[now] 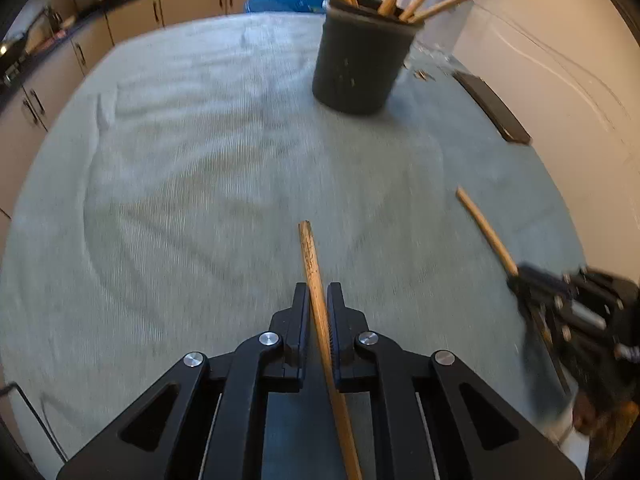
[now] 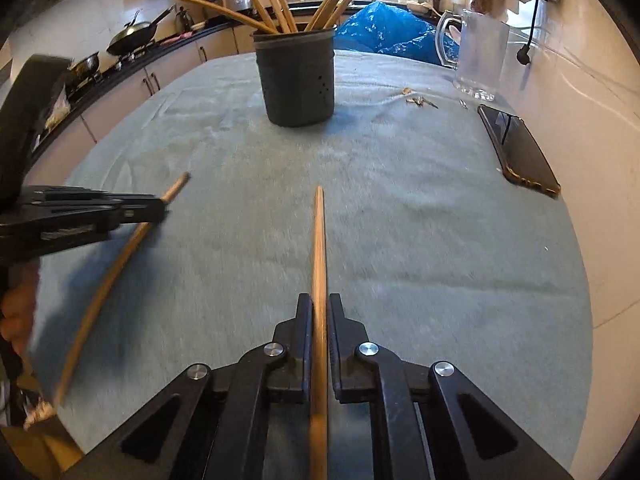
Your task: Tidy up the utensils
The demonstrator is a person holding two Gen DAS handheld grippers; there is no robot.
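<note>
A dark round holder (image 1: 360,64) with several wooden sticks stands at the far side of the grey cloth; it also shows in the right wrist view (image 2: 296,80). My left gripper (image 1: 319,292) is shut on a wooden stick (image 1: 312,264) that points ahead above the cloth. My right gripper (image 2: 320,304) is shut on another wooden stick (image 2: 319,240), also pointing toward the holder. Each gripper shows in the other's view: the right one (image 1: 520,276) with its stick (image 1: 482,230) at the right, the left one (image 2: 156,208) with its stick (image 2: 120,256) at the left.
A black phone (image 2: 520,152) lies near the table's right edge by the wall; it also shows in the left wrist view (image 1: 492,106). A clear glass jug (image 2: 476,56) and small keys (image 2: 418,100) sit behind it. A blue bag (image 2: 384,32) lies past the table. Kitchen counters run along the left.
</note>
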